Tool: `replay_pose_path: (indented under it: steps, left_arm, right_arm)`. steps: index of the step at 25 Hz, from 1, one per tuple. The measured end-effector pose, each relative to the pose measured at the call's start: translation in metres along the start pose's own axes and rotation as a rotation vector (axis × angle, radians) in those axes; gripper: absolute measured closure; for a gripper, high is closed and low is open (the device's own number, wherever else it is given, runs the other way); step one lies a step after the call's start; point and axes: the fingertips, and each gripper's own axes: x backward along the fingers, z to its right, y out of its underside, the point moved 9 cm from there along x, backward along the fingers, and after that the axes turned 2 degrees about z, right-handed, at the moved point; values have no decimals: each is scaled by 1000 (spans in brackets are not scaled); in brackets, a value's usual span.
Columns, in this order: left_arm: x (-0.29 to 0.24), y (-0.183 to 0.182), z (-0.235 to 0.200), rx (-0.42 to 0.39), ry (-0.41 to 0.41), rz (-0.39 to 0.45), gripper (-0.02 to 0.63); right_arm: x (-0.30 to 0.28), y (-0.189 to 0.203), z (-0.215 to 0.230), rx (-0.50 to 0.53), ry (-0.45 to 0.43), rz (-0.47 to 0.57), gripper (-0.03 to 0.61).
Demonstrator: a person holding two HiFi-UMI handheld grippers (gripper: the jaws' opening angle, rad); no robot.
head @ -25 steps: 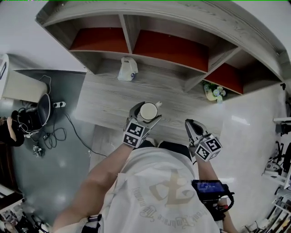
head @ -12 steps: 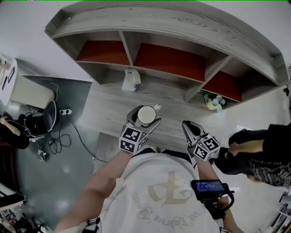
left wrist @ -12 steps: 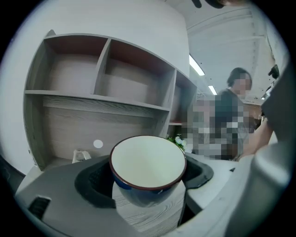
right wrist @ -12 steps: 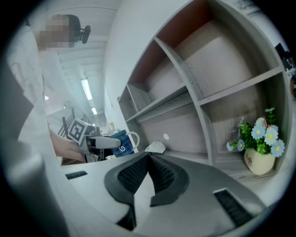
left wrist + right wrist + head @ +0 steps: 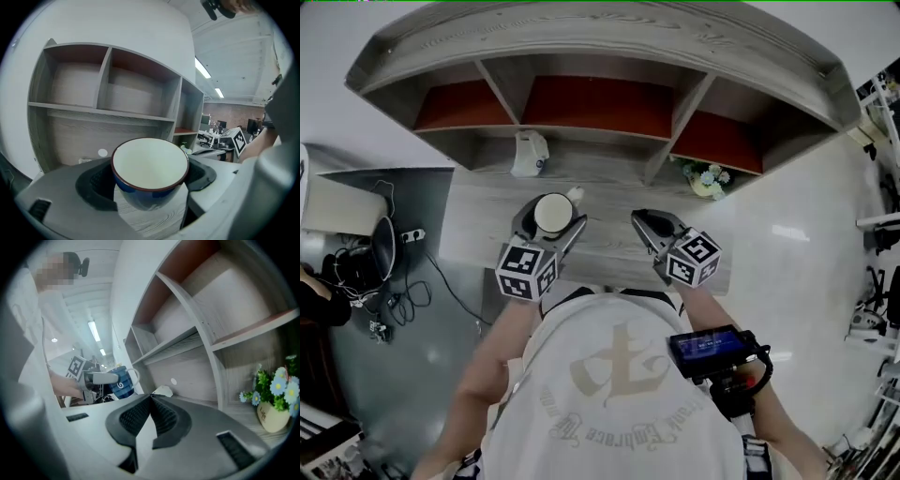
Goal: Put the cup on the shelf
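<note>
Nearest the observer stands a person in a white printed T-shirt (image 5: pixel 619 394), with a black screen device (image 5: pixel 711 345) at the right forearm. Each hand carries one grey two-jaw tool with a marker cube at its rear.

Left gripper (image 5: pixel 551 225): the jaws stand wide and are clamped on a dark-blue ceramic cup with a white interior and a reddish-brown rim (image 5: pixel 149 166). The black ribbed pads (image 5: pixel 96 183) press on the cup's wall from both sides. The cup is upright, mouth up, and its white handle points away from the person. It is held over the grey wood-grain desk top (image 5: pixel 478 220), in front of the shelving and not on any shelf. Whether its base clears the desk cannot be determined.

Right gripper (image 5: pixel 151 404): the jaws are closed pad against pad, with nothing between them. It is level with the left gripper and apart from it, to the right of the cup.

Further off, on the desk by the shelving, a small white device (image 5: pixel 530 153) stands to the left, and a cream pot of blue and white flowers (image 5: pixel 705 180) stands in the lower right bay.

Behind these is the grey wooden shelf unit with red-brown back panels (image 5: pixel 600 98), with three upper compartments side by side.

At the far left, black cables (image 5: pixel 389 272) lie on a grey floor.
</note>
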Motion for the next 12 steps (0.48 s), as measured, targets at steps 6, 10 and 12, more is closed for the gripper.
replay_pose_path:
  steps: [6, 10, 12]
  left_arm:
    - [1, -21, 6, 5, -10, 28, 198]
    - [2, -41, 6, 12, -11, 63, 198]
    - [3, -51, 6, 7, -18, 82, 196]
  right_arm:
    - [-1, -9, 4, 7, -37, -4, 575]
    - [0, -13, 8, 7, -50, -2, 575]
    - [1, -14, 9, 7, -60, -2, 575]
